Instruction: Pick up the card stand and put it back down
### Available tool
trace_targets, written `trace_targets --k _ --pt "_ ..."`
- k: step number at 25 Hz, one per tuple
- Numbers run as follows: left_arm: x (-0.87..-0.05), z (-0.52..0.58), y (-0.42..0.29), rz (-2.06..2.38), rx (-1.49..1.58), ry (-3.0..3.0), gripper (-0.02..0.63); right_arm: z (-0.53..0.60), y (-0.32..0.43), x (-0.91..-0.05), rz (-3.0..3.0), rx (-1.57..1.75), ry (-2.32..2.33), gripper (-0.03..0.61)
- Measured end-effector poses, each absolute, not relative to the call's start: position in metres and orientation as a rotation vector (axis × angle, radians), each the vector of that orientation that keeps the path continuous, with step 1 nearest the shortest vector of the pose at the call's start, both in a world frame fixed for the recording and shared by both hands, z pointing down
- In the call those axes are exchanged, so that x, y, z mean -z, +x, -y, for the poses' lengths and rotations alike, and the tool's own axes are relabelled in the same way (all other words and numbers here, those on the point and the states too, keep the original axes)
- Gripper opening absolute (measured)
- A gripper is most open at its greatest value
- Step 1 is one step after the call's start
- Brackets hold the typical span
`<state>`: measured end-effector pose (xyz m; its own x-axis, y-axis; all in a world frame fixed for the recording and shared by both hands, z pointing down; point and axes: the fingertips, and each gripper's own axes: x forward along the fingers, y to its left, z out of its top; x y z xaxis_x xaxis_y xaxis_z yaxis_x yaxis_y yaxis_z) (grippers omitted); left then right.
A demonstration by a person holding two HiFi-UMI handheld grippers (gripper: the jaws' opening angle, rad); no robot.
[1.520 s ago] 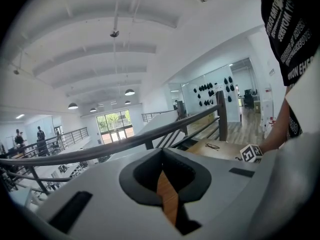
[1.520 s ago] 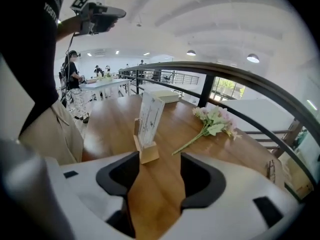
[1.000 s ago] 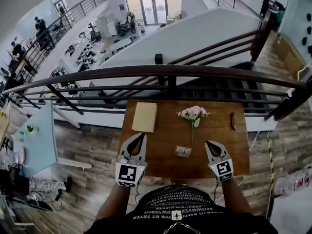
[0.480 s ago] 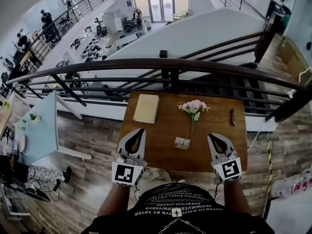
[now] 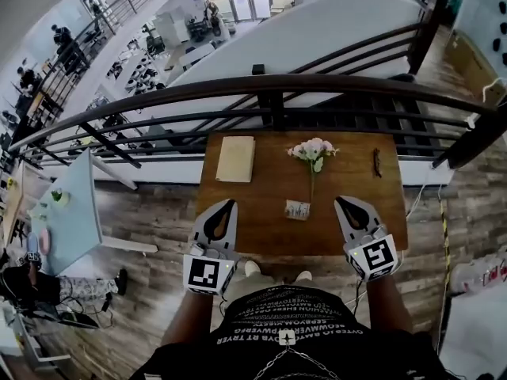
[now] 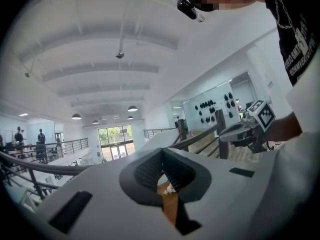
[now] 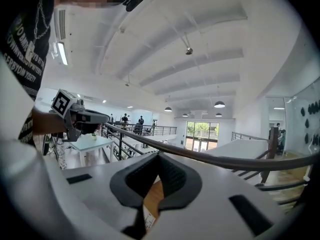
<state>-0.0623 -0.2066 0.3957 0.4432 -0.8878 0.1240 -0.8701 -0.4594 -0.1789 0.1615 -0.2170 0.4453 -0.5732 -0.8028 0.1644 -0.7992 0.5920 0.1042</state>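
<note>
Office mezzanine: railing, desks below

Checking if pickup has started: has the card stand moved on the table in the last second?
No. The card stand still sits below the flower stem, near the front of the table.

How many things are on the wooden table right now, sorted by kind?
Card stand: 1
Beige book: 1
Flower sprig: 1
Small dark object, too small to identify: 1
Total: 4
</note>
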Motion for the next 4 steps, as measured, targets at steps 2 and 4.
trace_targets --k 2,4 --pt "-0.392 0.215 -0.064 -1.553 0.293 -2.592 0.020 0.224 0.154 -0.441 2.624 0.046 1.340 0.012" --pt "-0.388 0.225 -0.069 -1.530 0.268 -2.581 0.020 0.235 0.146 -0.436 2.622 0.077 1.346 0.012"
